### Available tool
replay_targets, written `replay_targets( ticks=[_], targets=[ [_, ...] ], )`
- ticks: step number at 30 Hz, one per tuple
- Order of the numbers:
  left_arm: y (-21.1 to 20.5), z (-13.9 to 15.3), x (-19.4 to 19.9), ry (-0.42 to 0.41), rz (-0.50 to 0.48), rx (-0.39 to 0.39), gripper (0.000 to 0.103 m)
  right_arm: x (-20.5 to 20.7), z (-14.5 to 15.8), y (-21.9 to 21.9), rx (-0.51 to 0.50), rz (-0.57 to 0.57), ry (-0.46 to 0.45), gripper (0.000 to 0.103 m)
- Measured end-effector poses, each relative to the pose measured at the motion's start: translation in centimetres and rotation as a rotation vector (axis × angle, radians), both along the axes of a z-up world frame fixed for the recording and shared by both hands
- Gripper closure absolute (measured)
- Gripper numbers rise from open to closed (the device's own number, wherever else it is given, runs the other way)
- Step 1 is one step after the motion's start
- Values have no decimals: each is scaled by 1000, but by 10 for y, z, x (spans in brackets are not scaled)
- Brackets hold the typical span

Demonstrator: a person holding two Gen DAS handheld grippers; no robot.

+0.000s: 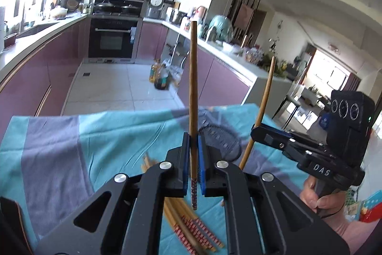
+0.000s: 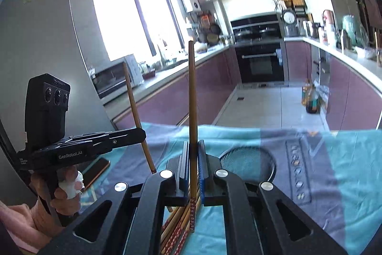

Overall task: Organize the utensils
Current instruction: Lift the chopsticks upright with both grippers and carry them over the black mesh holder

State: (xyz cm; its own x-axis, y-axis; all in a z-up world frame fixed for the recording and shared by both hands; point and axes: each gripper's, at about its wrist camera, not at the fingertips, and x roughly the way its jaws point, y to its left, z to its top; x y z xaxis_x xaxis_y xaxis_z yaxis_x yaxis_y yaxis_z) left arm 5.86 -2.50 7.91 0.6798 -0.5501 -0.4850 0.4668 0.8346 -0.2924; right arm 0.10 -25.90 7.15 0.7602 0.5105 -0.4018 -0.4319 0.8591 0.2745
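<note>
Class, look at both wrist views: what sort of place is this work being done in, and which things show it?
A home kitchen, most likely. A built-in oven sits under a stove with pans, a microwave stands on the counter by the window, and purple base cabinets line both sides.

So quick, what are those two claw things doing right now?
Left gripper: shut on one chopstick, held upright.
Right gripper: shut on another chopstick, also upright.
</note>
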Motion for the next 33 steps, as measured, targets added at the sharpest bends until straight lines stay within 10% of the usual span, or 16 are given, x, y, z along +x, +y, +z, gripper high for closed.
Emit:
replay_targets(
  ticks=[13,33],
  targets=[
    [-57,57,19,-129,-22,-57,96,27,28,-21,-37,-117,-115,97],
    [-90,-61,69,38,-33,127,87,72,-52,-21,-144,-157,134,87]
  ],
)
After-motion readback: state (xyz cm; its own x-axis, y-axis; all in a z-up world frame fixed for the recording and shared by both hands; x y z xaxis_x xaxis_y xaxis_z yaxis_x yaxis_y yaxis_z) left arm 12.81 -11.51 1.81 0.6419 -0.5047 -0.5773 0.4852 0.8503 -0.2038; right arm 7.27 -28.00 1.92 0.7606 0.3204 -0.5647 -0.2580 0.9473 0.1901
